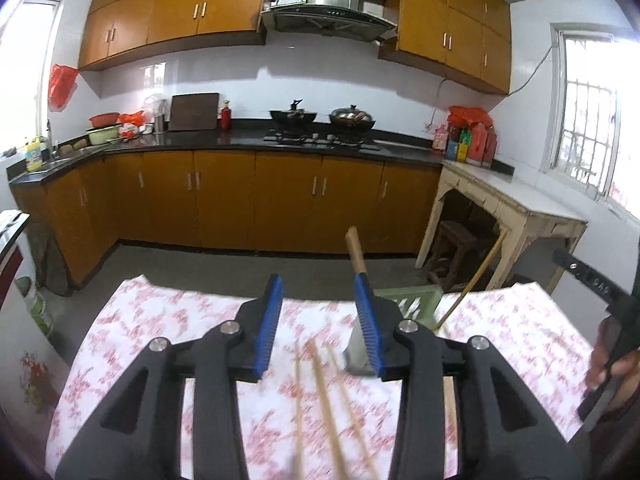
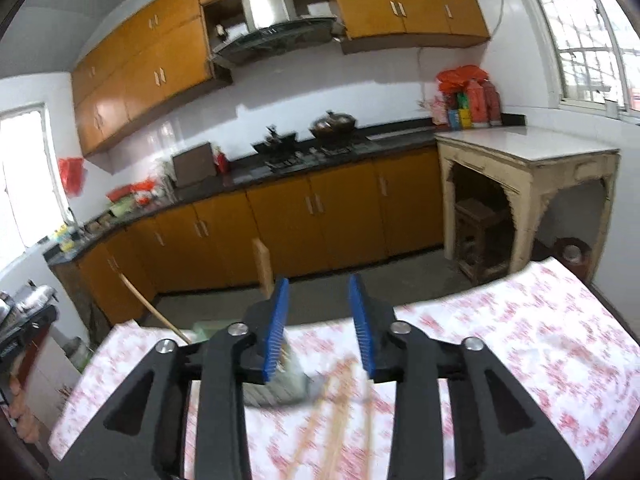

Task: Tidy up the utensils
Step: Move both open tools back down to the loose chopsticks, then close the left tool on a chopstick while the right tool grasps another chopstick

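Note:
Several wooden chopsticks lie on the floral tablecloth below my left gripper, which is open and empty above them. A spatula with a wooden handle leans out of a green utensil basket at the table's far edge, beside a long wooden stick. In the right wrist view my right gripper is open and empty above blurred chopsticks. The spatula handle and the basket sit left of it.
The table's far edge drops to a grey floor. Beyond stand orange cabinets and a black counter with woks. A pale side table stands at the right. The other hand and its gripper show at the right edge.

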`<action>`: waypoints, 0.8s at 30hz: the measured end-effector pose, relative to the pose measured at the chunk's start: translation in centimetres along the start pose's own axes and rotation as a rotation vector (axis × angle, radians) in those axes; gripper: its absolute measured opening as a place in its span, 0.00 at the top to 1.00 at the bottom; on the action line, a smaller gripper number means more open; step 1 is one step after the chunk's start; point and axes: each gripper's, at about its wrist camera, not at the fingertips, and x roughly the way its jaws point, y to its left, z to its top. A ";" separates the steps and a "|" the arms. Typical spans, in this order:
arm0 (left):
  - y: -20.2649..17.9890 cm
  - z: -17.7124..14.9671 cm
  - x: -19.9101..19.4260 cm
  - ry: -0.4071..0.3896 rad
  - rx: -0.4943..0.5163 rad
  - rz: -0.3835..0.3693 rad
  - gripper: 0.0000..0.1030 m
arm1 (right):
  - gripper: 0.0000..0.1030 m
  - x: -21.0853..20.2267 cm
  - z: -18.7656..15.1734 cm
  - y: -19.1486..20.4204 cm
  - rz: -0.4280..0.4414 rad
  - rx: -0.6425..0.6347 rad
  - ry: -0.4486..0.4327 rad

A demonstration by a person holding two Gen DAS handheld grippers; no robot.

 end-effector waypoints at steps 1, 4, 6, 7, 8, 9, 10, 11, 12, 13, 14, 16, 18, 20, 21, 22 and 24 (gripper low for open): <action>0.2 -1.2 0.0 0.003 0.007 0.014 0.61 | 0.67 0.1 -0.6 -0.5 -0.010 0.001 0.014; 0.6 -4.7 0.9 0.044 0.023 0.036 0.60 | 0.67 1.8 -4.1 -2.6 -0.043 0.022 0.110; 0.8 -6.8 2.1 0.081 0.027 0.052 0.60 | 0.67 3.6 -7.0 -3.5 -0.063 0.032 0.182; 1.0 -8.0 2.9 0.103 0.025 0.059 0.60 | 0.67 4.1 -7.9 -3.8 -0.061 0.035 0.207; 1.3 -8.8 3.5 0.118 0.019 0.060 0.60 | 0.67 4.9 -9.2 -4.0 -0.056 0.037 0.239; 1.6 -10.0 4.3 0.142 0.008 0.063 0.60 | 0.67 5.9 -10.8 -4.1 -0.053 0.032 0.279; 1.9 -11.1 5.2 0.169 0.000 0.072 0.60 | 0.67 6.3 -11.7 -4.1 -0.051 0.026 0.302; 2.1 -11.8 5.8 0.189 -0.004 0.078 0.60 | 0.68 7.1 -12.9 -4.0 -0.048 0.019 0.332; 2.3 -13.0 6.6 0.222 -0.005 0.086 0.60 | 0.68 7.4 -13.5 -3.8 -0.045 0.015 0.350; 2.5 -13.7 7.0 0.237 -0.004 0.095 0.60 | 0.68 7.9 -14.5 -3.7 -0.041 0.007 0.375; 2.6 -14.4 7.3 0.244 -0.003 0.103 0.60 | 0.68 8.4 -15.3 -3.5 -0.043 -0.002 0.394; 2.8 -15.8 7.8 0.255 0.014 0.120 0.60 | 0.68 8.9 -16.6 -3.1 -0.048 -0.022 0.420; 3.0 -16.8 8.1 0.278 0.022 0.121 0.60 | 0.68 9.4 -17.5 -3.1 -0.062 -0.046 0.437; 3.2 -17.5 8.3 0.293 0.022 0.115 0.60 | 0.69 9.8 -18.3 -3.2 -0.082 -0.062 0.453; 3.2 -17.9 8.5 0.303 0.027 0.113 0.60 | 0.71 9.8 -18.6 -3.4 -0.091 -0.064 0.460; 3.1 -18.1 8.7 0.314 0.033 0.113 0.60 | 0.79 9.8 -18.9 -3.4 -0.111 -0.076 0.447; 2.9 -18.6 9.1 0.340 0.039 0.103 0.60 | 0.88 9.9 -19.0 -3.5 -0.140 -0.098 0.440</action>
